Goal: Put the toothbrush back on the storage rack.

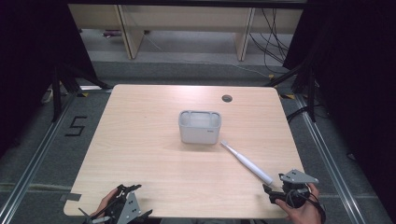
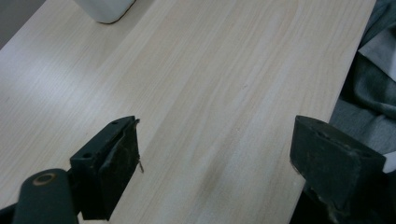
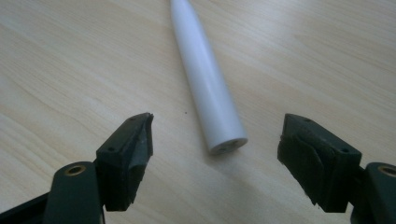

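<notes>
The right tongs stand released, jaws spread wide, with the butt end of the white electric toothbrush lying on the surface just ahead of them and in line with the gap. Neither pad touches it. In the high view these tongs sit at the near right edge of the surface, right behind the handle end of the toothbrush, which lies flat and slanted, its brush head pointing toward the grey-white holder near the middle.

The left tongs are also released and empty over bare wood, parked at the near left corner, well apart from everything.

By my reading, the work is at its very start: the toothbrush is not yet gripped or lifted, and the holder looks empty. Left to do, most likely, are closing on the handle, raising it, carrying it over and standing it in the holder.
</notes>
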### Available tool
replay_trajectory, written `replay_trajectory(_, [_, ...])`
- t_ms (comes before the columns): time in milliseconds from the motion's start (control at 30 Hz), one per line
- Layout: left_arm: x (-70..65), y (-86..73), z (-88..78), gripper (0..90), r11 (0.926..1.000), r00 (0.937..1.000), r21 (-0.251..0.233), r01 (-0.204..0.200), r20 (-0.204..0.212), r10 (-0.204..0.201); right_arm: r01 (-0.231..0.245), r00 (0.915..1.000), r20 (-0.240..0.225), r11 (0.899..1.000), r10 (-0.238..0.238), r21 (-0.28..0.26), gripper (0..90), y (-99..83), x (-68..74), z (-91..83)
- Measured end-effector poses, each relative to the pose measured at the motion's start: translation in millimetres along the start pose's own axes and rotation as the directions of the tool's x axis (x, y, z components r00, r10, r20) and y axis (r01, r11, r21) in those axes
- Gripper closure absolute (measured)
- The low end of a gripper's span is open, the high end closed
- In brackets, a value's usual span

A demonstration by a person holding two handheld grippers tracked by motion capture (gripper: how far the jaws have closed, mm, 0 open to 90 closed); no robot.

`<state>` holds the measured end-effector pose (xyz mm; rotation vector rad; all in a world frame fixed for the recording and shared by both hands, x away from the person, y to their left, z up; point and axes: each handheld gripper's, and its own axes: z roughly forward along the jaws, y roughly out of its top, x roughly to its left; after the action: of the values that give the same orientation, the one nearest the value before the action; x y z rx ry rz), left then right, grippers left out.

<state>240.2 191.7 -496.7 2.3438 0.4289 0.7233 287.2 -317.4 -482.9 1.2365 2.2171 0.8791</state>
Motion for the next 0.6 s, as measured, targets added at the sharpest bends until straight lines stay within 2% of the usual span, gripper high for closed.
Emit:
replay_trajectory(33, [0.5, 0.3, -1.3, 15.2, 1.0, 1.0, 0.01, -0.003, 0.008, 0.003, -0.018, 0.9998, -0.004, 1.0, 0.018, 0.014, 27.2, 1.4, 1.8, -0.9])
replay_trajectory(67, [1.0, 0.4, -1.7, 15.2, 0.9998, 0.9999, 0.015, -0.009, 0.01, 0.009, 0.011, 0.9999, -0.004, 1.0, -0.011, -0.004, 27.3, 1.6, 0.7, 0.8])
replay_trajectory(100, [1.0, 0.4, -1.7, 15.2, 0.9998, 0.9999, 0.015, -0.009, 0.01, 0.009, 0.011, 0.9999, -0.004, 1.0, -0.011, -0.004, 27.3, 1.6, 0.7, 0.8])
replay_trajectory(133, [0.8, 0.5, -1.6, 15.2, 0.9999, 0.9999, 0.014, -0.008, 0.01, 0.008, -0.014, 0.9999, -0.01, 1.0, 0.014, 0.022, 27.8, 3.2, 3.3, -1.0])
replay_trajectory(200, [0.2, 0.3, -0.3, 15.2, 1.0, 1.0, 0.001, 0.002, 0.005, -0.002, 0.02, 0.9995, -0.023, 1.0, -0.02, 0.017, 29.0, 4.1, 1.7, 1.2])
replay_trajectory(267, [-0.5, -0.1, 1.3, 15.2, 1.0, 0.9998, -0.006, 0.0, -0.019, 0.0, 0.033, 0.9994, -0.014, 0.998, -0.032, 0.048, 30.0, 6.8, -0.3, -0.7])
replay_trajectory(300, [-0.5, -0.1, 1.3, 15.2, 1.0, 0.9998, -0.006, 0.0, -0.019, 0.0, 0.035, 0.9993, -0.016, 0.998, -0.035, 0.047, 30.3, 7.8, -0.7, -0.3])
replay_trajectory(333, [0.0, 0.2, 0.5, 15.2, 1.0, 1.0, 0.001, 0.001, 0.003, -0.001, 0.043, 0.999, -0.016, 0.997, -0.042, 0.064, 30.3, 9.7, -1.5, -0.8])
replay_trajectory(367, [0.5, 0.3, 0.1, 15.2, 0.9999, 0.9999, 0.006, -0.009, 0.007, 0.009, 0.05, 0.9987, -0.018, 0.997, -0.049, 0.059, 30.3, 11.2, -1.9, 0.0])
replay_trajectory(400, [0.4, 0.4, 0.2, 15.2, 1.0, 1.0, 0.005, -0.005, 0.004, 0.005, 0.007, 0.9997, -0.025, 0.996, -0.004, 0.084, 30.3, 13.1, 1.3, -1.7])
replay_trajectory(467, [0.3, 0.3, 0.7, 15.2, 1.0, 1.0, -0.004, 0.003, 0.0, -0.003, 0.039, 0.9989, -0.03, 0.995, -0.036, 0.089, 30.4, 15.2, 0.7, -0.2])
replay_trajectory(567, [1.2, 0.1, -0.3, 15.2, 1.0, 1.0, 0.004, -0.006, 0.004, 0.006, 0.045, 0.9984, -0.038, 0.994, -0.042, 0.101, 31.1, 18.8, 1.7, 1.9])
replay_trajectory(600, [1.0, 0.1, -0.2, 15.2, 1.0, 1.0, 0.003, -0.005, 0.005, 0.005, 0.061, 0.9974, -0.043, 0.993, -0.057, 0.104, 31.1, 20.6, 1.3, 2.8])
